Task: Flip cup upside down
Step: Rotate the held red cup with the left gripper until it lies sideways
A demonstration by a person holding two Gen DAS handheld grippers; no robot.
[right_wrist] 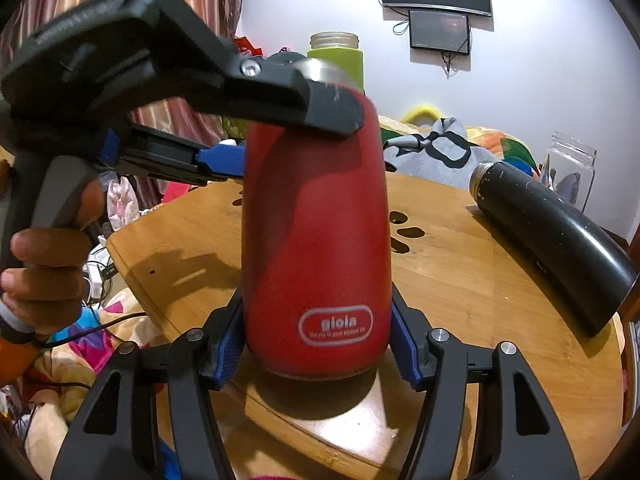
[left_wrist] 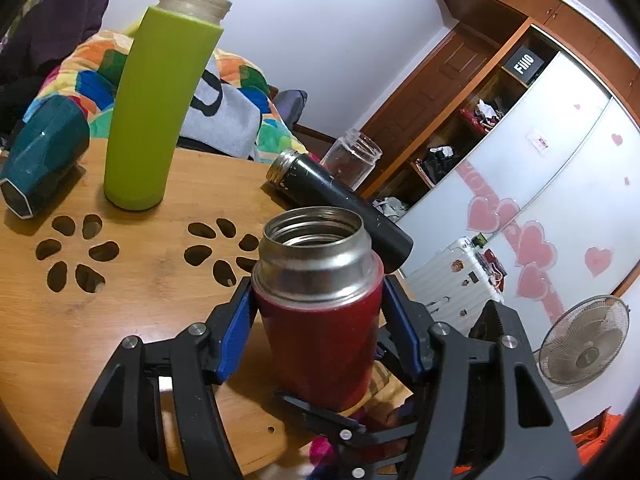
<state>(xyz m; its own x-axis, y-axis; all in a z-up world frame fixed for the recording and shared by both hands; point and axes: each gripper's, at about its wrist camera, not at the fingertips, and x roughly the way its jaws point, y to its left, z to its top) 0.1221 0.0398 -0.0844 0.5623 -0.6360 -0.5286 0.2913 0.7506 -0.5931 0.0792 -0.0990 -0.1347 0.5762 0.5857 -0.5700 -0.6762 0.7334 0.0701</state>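
Observation:
The red steel cup (left_wrist: pixel 320 336) stands upright, its open steel mouth up, near the front edge of the wooden table (left_wrist: pixel 132 320). My left gripper (left_wrist: pixel 316 300) has its blue pads against both sides of the cup's upper body. In the right wrist view the cup (right_wrist: pixel 316 248) shows its "giola" label. My right gripper (right_wrist: pixel 316 344) has its pads against both sides of the cup's base. The left gripper (right_wrist: pixel 240 152) reaches in from the left there, with one black finger across the cup's shoulder.
A tall green bottle (left_wrist: pixel 158 108) stands at the back left. A teal faceted cup (left_wrist: pixel 44 164) lies on its side. A black flask (left_wrist: pixel 340 204) lies on the right, also in the right wrist view (right_wrist: pixel 556 240). A clear glass jar (left_wrist: pixel 352 160) stands behind it.

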